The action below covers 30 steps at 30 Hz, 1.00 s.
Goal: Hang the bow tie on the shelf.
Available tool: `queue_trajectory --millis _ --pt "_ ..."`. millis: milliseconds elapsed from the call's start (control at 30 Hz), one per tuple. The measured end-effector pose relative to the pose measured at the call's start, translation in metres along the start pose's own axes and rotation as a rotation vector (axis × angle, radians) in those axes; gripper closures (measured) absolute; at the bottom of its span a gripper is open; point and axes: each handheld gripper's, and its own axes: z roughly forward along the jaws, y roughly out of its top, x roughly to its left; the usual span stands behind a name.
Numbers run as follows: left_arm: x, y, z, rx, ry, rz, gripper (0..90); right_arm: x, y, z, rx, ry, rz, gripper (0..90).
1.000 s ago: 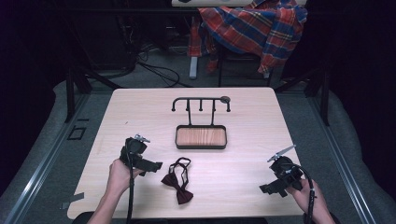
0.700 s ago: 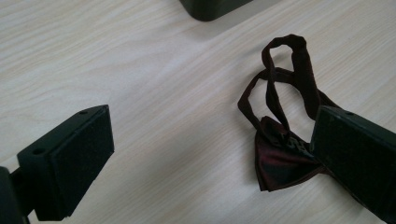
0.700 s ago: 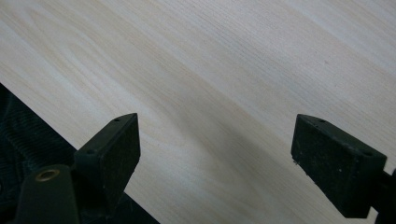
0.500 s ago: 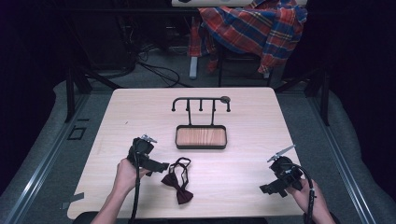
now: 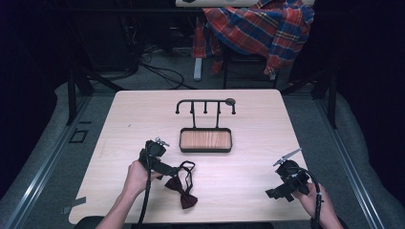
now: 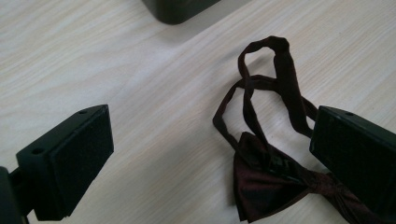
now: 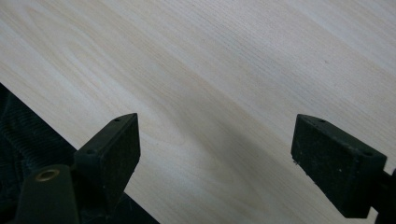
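left gripper [image 5: 168,168] jaws spread wide, hovering just left of the bow tie | dark red bow tie [image 5: 183,186] flat on the near-left table [image 5: 253,119] (strap looped toward the far side) | wooden tray rack [image 5: 206,139] at centre | right gripper [image 5: 276,193] near right edge, jaws spread, holding nothing

Light wood-grain rectangular table [image 5: 143,109] stands on grey carpeted floor [image 5: 47,143]. Red-and-blue plaid cloth [image 5: 260,26] drapes over what appears to be a chair behind. Surroundings dark.
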Motion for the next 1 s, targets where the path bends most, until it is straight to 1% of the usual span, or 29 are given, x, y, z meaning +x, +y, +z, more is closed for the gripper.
queue_trajectory --millis 33,167,300,367,433,500,567,600,733,767,800,833,867,900,933,1000 --pt "-0.002 0.003 0.003 0.009 0.002 0.014 0.0 0.0 0.0 0.001 0.002 0.001 -0.011 15.5" --pt "-0.004 0.006 0.008 0.026 0.007 0.03 0.0 -0.001 0.0 0.001 0.021 -0.002 -0.029 15.5" --pt "-0.004 0.009 0.012 0.035 0.009 0.033 0.0 -0.001 0.0 0.0 0.017 0.002 -0.026 15.5" --pt "-0.005 0.013 0.018 0.053 0.013 0.036 0.0 -0.001 0.0 0.0 0.014 0.002 -0.023 15.5" --pt "-0.006 0.014 0.023 0.066 0.015 0.044 0.1 0.0 0.0 0.001 0.013 0.012 -0.027 15.5" --pt "-0.006 0.016 0.028 0.077 0.02 0.052 0.4 0.0 0.0 0.001 0.025 0.008 -0.042 15.5" --pt "-0.007 0.017 0.031 0.087 0.021 0.064 1.3 0.002 0.0 0.002 0.013 0.015 -0.034 15.5" --pt "-0.007 0.018 0.033 0.09 0.021 0.068 3.7 0.002 0.0 0.002 0.017 0.009 -0.04 15.5" --pt "-0.009 0.019 0.036 0.095 0.019 0.077 16.8 0.002 0.0 0.002 0.019 0.013 -0.036 15.5" --pt "-0.011 0.02 0.037 0.107 0.02 0.089 19.3 0.001 0.0 0.001 0.029 0.006 -0.045 15.5" --pt "-0.011 0.02 0.037 0.107 0.02 0.089 24.5 0.001 0.0 0.001 0.029 0.006 -0.045 15.5" --pt "-0.012 0.02 0.038 0.11 0.02 0.105 28.6 0.001 0.0 0.001 0.028 0.012 -0.042 15.5" --pt "-0.013 0.019 0.038 0.107 0.027 0.11 34.6 0.001 0.0 0.002 0.026 0.013 -0.04 15.5" --pt "-0.014 0.019 0.038 0.111 0.04 0.118 42.5 0.001 0.0 0.002 0.026 0.012 -0.041 15.5" --pt "-0.014 0.019 0.038 0.121 0.036 0.126 47.3 0.001 0.0 0.002 0.026 0.013 -0.041 15.5" --pt "-0.014 0.019 0.038 0.125 0.035 0.13 52.1 0.001 0.0 0.001 0.03 0.014 -0.045 15.5"
